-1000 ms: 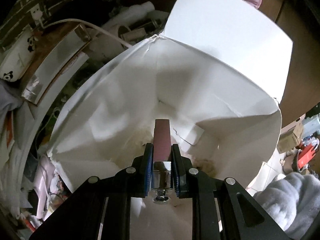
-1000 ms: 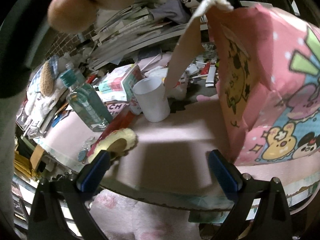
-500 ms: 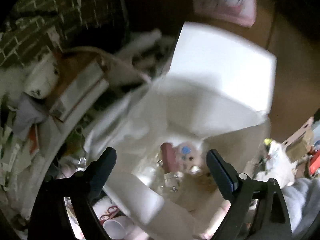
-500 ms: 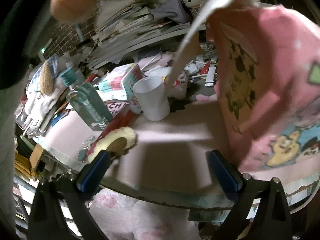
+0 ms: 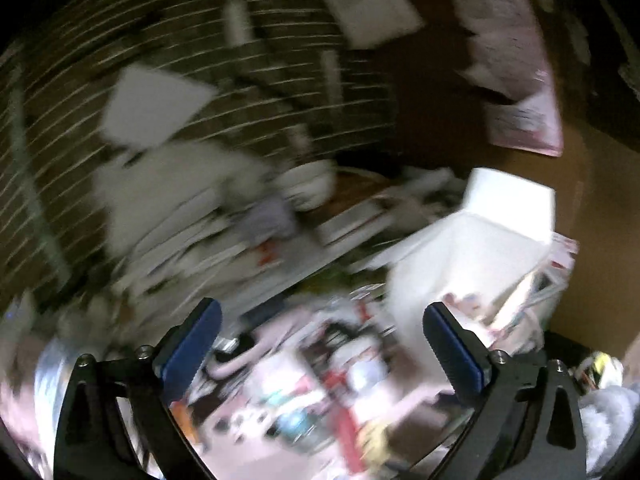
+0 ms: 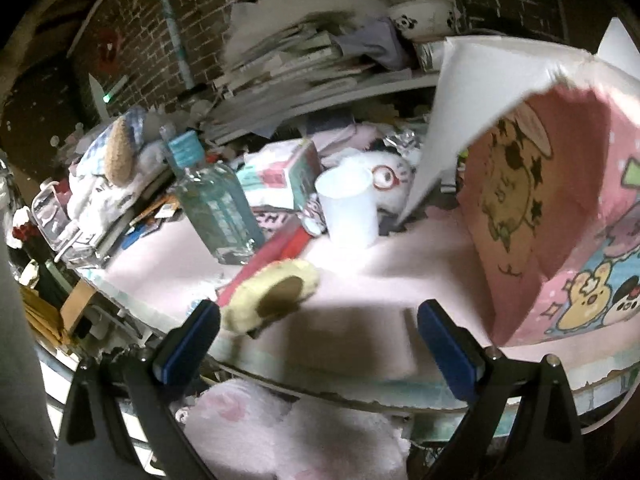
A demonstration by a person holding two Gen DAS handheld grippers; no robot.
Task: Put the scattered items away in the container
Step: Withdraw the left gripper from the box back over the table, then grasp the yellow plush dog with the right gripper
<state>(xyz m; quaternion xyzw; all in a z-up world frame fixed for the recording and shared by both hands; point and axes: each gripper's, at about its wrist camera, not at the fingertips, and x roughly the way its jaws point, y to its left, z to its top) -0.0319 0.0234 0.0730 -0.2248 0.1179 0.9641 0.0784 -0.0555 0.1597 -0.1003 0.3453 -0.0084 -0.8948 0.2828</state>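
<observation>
**Both grippers empty beside the pink box**

The left gripper (image 5: 322,346) had its jaws spread wide, having just been opening, and nothing lay between its blue pads; its view was badly blurred. Past it, to the right, stood the open box (image 5: 486,240), white inside, with one flap raised against a brown wall. Below the jaws lay a smear of pink and red clutter too blurred to name.

The right gripper (image 6: 318,346) also stood wide apart and empty, near the front edge of the pink table (image 6: 400,280). The cartoon-printed pink box (image 6: 560,208) stood at the right. Just beyond the left pad lay a yellow plush ring (image 6: 272,300), resting on a red flat item (image 6: 276,252). Farther back stood a clear bottle with a teal cap (image 6: 216,208) and a white cup (image 6: 350,208), upright and near each other. Stacked papers (image 6: 304,56) filled the far side against a brick wall
</observation>
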